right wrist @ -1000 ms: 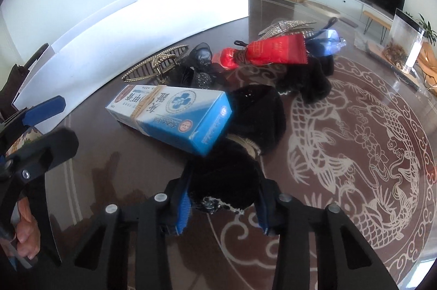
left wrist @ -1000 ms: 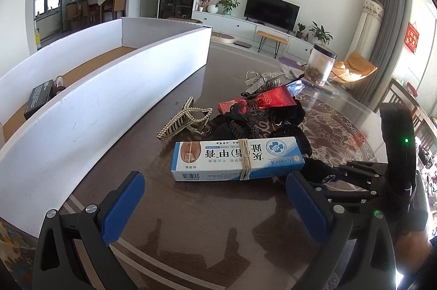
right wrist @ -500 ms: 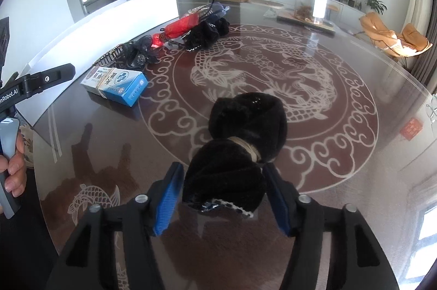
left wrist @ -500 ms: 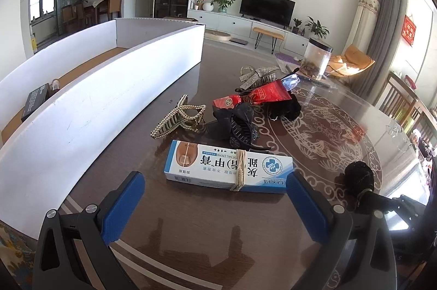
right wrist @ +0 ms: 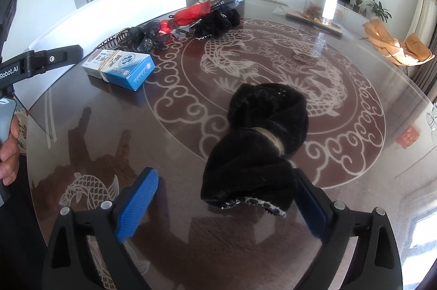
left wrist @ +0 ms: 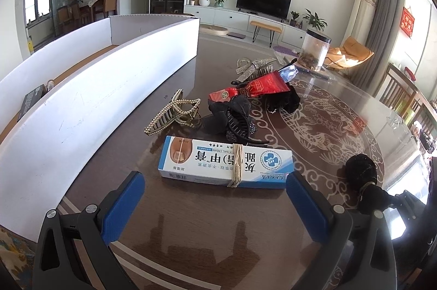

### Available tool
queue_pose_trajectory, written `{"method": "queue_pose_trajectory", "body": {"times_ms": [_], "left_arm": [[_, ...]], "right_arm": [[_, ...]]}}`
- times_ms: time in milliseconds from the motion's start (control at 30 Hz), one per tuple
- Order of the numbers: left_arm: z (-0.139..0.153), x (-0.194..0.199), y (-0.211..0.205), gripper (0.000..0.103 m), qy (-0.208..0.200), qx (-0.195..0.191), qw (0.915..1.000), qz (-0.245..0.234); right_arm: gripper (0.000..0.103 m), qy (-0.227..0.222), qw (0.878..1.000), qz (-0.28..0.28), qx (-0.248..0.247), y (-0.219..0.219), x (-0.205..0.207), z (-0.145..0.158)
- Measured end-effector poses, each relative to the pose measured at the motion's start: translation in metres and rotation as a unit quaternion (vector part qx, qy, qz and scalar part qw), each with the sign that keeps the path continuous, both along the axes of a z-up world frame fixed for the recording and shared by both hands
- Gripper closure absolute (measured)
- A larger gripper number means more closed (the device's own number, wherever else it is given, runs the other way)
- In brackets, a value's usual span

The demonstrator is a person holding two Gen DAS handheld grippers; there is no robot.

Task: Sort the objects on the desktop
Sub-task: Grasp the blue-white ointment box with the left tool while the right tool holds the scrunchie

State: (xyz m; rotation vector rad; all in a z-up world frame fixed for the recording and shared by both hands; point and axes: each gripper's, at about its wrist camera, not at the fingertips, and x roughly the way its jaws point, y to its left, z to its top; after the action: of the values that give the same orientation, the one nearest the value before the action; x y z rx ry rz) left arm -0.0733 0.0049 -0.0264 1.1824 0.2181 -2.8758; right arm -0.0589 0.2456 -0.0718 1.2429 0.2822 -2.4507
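Observation:
A black velvet hair bow [right wrist: 262,142] lies on the glass table between the open jaws of my right gripper [right wrist: 221,200], touching the right pad. It also shows in the left wrist view [left wrist: 363,180]. My left gripper [left wrist: 215,204] is open and empty, just in front of a blue and white cream box [left wrist: 226,161] bound with a rubber band. Behind the box lie a pearl hair claw [left wrist: 174,118], a black hair clip [left wrist: 232,120], a red tube [left wrist: 251,89], another black bow [left wrist: 284,101] and a rhinestone bow clip [left wrist: 254,67].
A long white box [left wrist: 95,98] stands along the left of the table, with a small dark box [left wrist: 31,100] inside. A clear jar [left wrist: 314,49] stands at the far side. The round glass table [right wrist: 273,66] has a dragon pattern.
My right gripper carried the black bow away from the pile to the table's near right, then opened, so the bow now rests on the table. The left gripper stayed put.

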Motion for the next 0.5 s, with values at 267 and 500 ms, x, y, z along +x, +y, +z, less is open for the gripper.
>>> {"method": "queue_pose_trajectory", "body": {"times_ms": [267, 500], "left_arm": [[0.002, 0.000, -0.026, 0.000, 0.013, 0.054, 0.9980, 0.031], [-0.001, -0.005, -0.036, 0.000, 0.009, 0.091, 0.9955, 0.025]], "right_arm": [[0.000, -0.004, 1.000, -0.007, 0.004, 0.001, -0.002, -0.001], [0.000, -0.004, 1.000, -0.007, 0.004, 0.001, -0.002, -0.001]]}}
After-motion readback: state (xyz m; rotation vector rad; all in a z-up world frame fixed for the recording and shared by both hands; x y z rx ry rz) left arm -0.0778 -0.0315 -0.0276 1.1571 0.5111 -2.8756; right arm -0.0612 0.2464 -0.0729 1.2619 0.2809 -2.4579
